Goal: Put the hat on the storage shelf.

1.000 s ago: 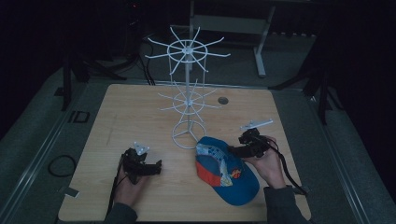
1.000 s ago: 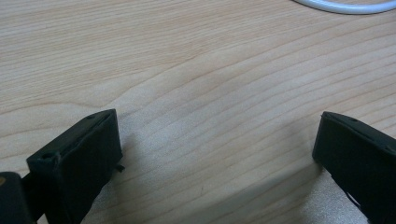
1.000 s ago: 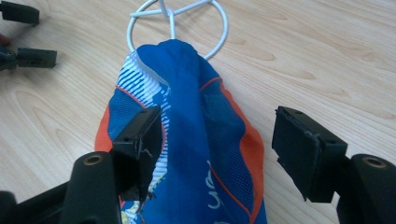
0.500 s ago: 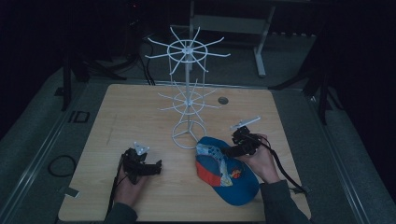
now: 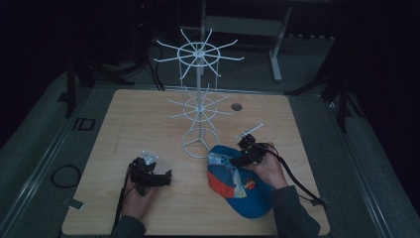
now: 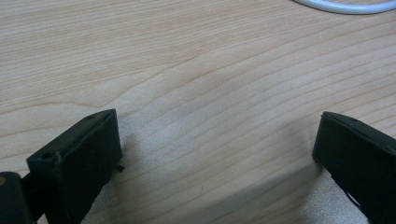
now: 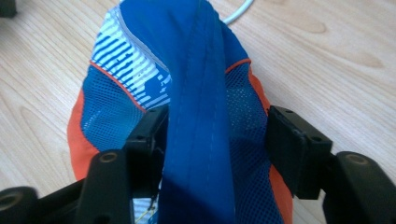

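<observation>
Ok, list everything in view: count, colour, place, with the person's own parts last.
table: one, light wood, centre of the high view.
wire rack: one, white, upright at the table's middle, ring base on the wood.
cap: one, blue with orange and white, front right of the table.
left gripper: one, black, front left, jaws open over bare wood.
right gripper: one, black, jaws straddling a fold of the cap, not closed.
hands: two, holding the grippers at the near edge.

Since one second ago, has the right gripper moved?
Yes. The right gripper moved left and toward the person, closer to the white rack's ring base, onto the cap.
</observation>
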A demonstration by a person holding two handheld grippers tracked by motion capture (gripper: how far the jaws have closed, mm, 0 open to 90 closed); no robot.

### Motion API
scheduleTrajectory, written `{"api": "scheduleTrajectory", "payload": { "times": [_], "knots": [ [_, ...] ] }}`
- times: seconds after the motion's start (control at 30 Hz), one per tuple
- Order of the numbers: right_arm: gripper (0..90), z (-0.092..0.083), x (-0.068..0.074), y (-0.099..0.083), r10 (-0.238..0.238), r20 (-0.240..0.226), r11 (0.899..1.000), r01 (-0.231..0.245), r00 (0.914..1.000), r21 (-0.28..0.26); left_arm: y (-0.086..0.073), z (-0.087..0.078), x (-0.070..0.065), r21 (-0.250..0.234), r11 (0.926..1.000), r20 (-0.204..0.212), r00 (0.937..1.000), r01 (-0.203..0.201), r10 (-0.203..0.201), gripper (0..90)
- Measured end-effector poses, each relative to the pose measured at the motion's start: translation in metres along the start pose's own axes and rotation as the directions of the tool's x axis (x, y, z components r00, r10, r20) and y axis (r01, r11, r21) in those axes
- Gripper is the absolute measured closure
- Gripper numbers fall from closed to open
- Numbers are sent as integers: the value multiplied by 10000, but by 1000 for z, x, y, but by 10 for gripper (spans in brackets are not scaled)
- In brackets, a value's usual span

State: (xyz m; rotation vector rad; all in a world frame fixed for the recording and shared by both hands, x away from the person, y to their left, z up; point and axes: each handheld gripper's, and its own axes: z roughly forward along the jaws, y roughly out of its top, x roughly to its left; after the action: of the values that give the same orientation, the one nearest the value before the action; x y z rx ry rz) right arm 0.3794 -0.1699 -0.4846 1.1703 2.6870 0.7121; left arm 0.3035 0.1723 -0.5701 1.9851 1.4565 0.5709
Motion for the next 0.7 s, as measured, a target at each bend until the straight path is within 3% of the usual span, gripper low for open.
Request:
{"api": "scheduleTrajectory", "payload": {
  "times": [0.2, 0.33, 0.43, 0.57, 0.7],
  "knots": [
    [492, 11, 1, 3, -100, -103, 9985, 105, 9999, 532, 0, 0, 0, 2, 10000, 0, 10000, -2, 2, 14],
    [618, 17, 3, 6, -247, -185, 9957, 263, 9995, 889, 0, 0, 0, 0, 10000, 0, 10000, 1, -1, 14],
    [672, 18, 4, 7, -409, -137, 9946, 420, 9991, 949, 0, 0, 0, 2, 10000, -2, 10000, 0, 0, 14],
    [821, 16, 5, 8, -532, -122, 9940, 541, 9985, 955, 0, 0, 0, 0, 10000, 0, 10000, -2, 2, 14],
    [871, 11, 5, 8, -536, -134, 9963, 544, 9985, 658, 0, 0, 0, 0, 10000, 0, 10000, -1, 1, 14]
  ]
}}
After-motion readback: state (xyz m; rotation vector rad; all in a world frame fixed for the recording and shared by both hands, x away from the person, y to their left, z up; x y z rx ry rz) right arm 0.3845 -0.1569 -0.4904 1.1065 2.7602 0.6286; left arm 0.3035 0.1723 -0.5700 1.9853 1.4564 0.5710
